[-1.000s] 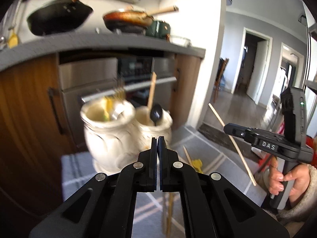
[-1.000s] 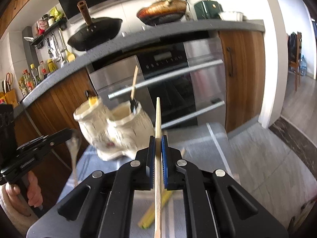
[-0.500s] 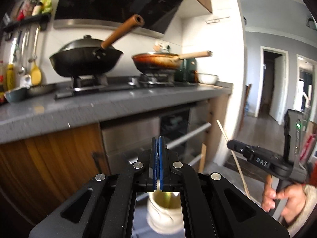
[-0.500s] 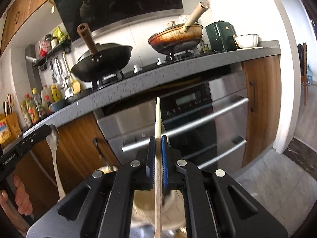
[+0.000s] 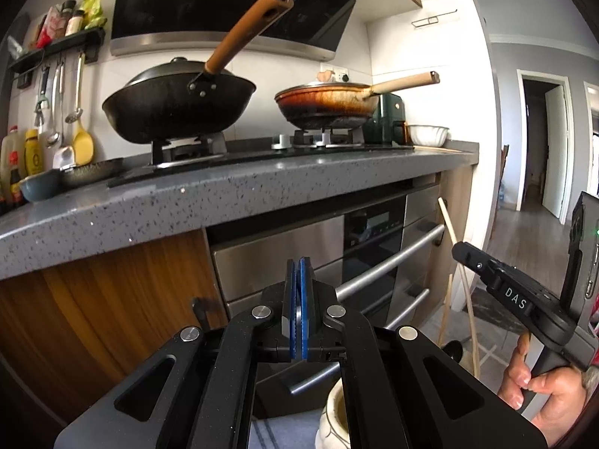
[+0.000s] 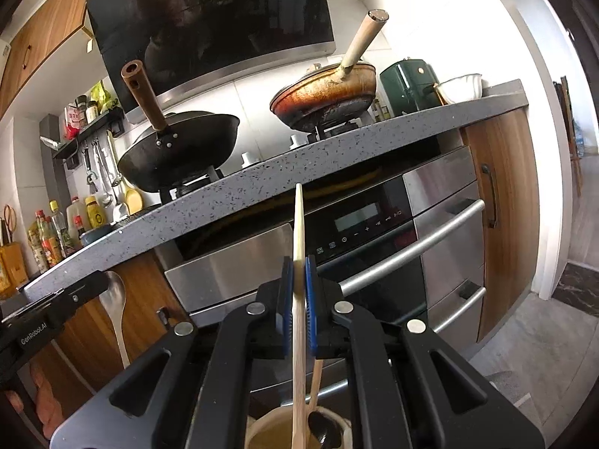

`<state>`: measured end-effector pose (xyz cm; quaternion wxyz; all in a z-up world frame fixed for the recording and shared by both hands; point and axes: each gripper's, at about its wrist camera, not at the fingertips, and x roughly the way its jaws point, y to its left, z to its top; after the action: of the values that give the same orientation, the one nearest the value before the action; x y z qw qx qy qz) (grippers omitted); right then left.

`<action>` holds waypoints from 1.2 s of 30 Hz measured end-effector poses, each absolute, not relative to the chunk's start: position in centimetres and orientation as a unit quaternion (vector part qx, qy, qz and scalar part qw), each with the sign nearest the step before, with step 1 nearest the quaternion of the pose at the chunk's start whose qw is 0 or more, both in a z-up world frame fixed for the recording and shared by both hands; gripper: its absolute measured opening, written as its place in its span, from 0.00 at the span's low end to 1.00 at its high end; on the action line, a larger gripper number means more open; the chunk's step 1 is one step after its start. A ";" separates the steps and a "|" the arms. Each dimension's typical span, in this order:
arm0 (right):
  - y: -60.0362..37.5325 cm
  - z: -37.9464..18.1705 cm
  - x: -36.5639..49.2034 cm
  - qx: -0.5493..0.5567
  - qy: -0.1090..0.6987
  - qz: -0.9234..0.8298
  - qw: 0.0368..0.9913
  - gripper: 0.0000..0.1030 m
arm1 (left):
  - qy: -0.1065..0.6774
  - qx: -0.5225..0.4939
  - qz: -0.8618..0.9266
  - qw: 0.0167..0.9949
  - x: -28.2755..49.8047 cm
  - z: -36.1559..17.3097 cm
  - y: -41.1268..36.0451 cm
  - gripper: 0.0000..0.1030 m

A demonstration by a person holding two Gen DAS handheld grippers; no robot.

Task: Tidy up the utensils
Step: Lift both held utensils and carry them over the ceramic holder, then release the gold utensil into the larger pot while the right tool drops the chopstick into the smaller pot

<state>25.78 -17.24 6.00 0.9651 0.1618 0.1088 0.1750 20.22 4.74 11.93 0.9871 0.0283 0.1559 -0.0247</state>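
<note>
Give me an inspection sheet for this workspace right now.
Surface: grey speckled countertop.
Job's things: wooden stick above the ceramic holder; spoon.
Clutter: black wok, brown pan, white bowl.
Grippers: right hand-held gripper shut on wooden stick; left hand-held gripper shut on spoon.
Cables: nothing seen.
Surroundings: steel oven, wood cabinets.

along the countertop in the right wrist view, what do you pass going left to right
sauce bottles → hanging utensils → black wok → brown frying pan → green appliance → white bowl
</note>
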 end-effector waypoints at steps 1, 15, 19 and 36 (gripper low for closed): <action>-17.1 5.8 25.7 0.155 0.106 0.171 0.967 0.06 | 0.157 0.027 -0.025 0.987 20.4 11.8 4.8 0.02; -16.6 4.5 22.7 0.090 0.109 0.192 0.971 0.06 | 0.159 0.058 -0.045 0.985 18.7 9.4 3.5 0.02; -17.2 3.8 21.8 0.080 0.127 0.212 0.966 0.06 | 0.165 0.071 -0.058 0.982 17.8 8.4 3.3 0.02; -17.7 2.2 20.0 0.079 0.189 0.243 0.948 0.06 | 0.215 0.081 -0.097 0.968 16.7 6.2 2.1 0.03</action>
<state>19.96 -17.71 2.20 0.9482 0.0790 0.1894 0.2426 16.65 2.07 6.17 0.9684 0.0812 0.2152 -0.0965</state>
